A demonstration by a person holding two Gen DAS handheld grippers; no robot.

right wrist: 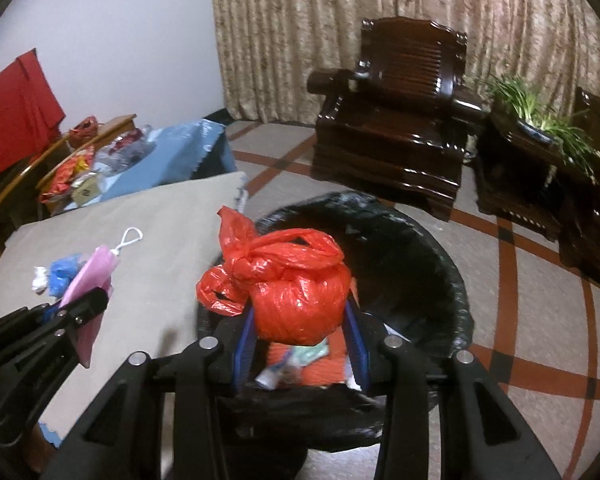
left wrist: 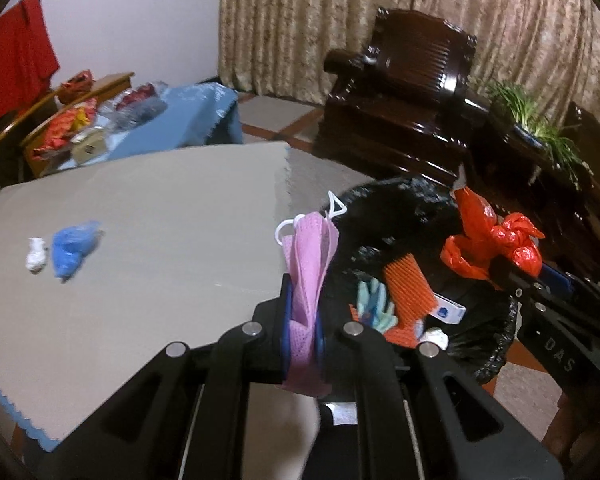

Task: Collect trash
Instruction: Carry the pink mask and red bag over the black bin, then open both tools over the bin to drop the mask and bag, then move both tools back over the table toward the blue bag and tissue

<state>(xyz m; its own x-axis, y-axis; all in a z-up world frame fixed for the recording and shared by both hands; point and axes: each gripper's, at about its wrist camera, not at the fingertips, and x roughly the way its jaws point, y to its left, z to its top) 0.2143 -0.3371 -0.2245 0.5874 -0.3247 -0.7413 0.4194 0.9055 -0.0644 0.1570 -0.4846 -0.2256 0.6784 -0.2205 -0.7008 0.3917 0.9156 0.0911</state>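
Observation:
My left gripper (left wrist: 303, 304) is shut on a pink face mask (left wrist: 310, 248), whose white ear loops stick up above the pads. It hovers at the table's right edge, beside the black-lined trash bin (left wrist: 400, 204). My right gripper (right wrist: 300, 324) is shut on a knotted red plastic bag (right wrist: 296, 296) right over the bin (right wrist: 432, 264). In the bin lie an orange ribbed piece (left wrist: 410, 288), a teal glove (left wrist: 374, 304) and a small white box. In the right wrist view the left gripper (right wrist: 88, 300) with the mask (right wrist: 94, 280) shows at the left.
A crumpled blue wad (left wrist: 74, 246) and a small white wad (left wrist: 36, 260) lie on the beige-covered table (left wrist: 160, 200). Behind it a blue-covered side table (left wrist: 196, 120) carries packets. A dark wooden armchair (right wrist: 392, 120) and a potted plant (right wrist: 540, 116) stand beyond the bin on the tiled floor.

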